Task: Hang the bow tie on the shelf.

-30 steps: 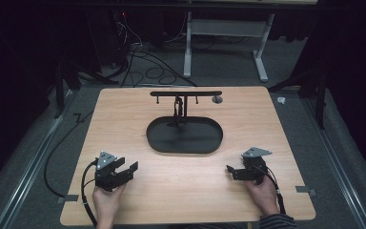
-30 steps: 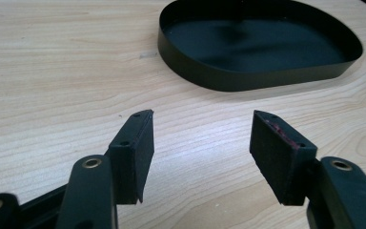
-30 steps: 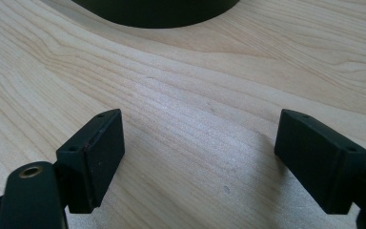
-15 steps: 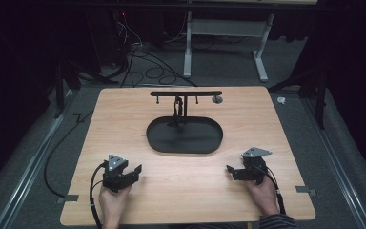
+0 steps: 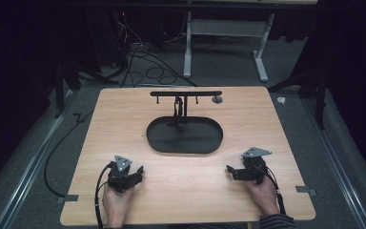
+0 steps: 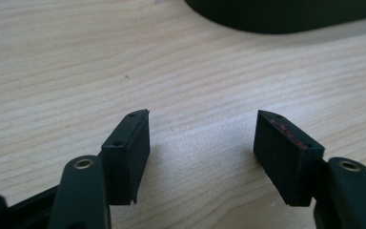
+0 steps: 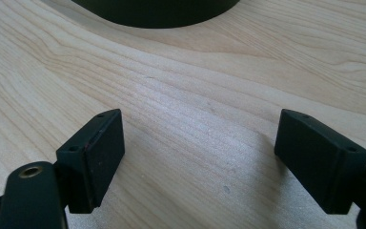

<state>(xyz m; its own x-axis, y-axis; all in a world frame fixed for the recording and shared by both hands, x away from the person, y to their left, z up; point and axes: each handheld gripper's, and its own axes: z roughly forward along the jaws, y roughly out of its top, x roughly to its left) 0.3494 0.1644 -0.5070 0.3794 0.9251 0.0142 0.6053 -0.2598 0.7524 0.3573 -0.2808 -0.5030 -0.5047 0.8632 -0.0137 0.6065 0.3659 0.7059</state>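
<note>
Low over the wooden table [image 5: 124, 124] at the front left, a hand holds my left gripper [image 5: 137, 171]. Its jaws point right, toward the middle. In the left gripper view the left gripper [image 6: 202, 117] stands open. Its jaws have just been opening, and only bare wood lies between the pads [image 6: 131, 148]. At the front right my right gripper [image 5: 229, 171] points left. It is also open [image 7: 200, 114], with nothing between its fingers [image 7: 97, 152]. A black oval tray [image 5: 205, 143] lies mid-table, beyond both grippers, and its edge [image 6: 276, 19] shows at the top of both gripper views.
Behind the tray stands a black T-shaped stand [image 5: 186, 93] with small pegs under its bar, and a grey disc [image 5: 217, 99] lies by its right end. Cables [image 5: 138, 57] and a desk frame [image 5: 228, 28] are on the dark floor past the table's far edge.
The left gripper has come down toward the table, levelled out and shifted slightly right. The right gripper has kept still.
</note>
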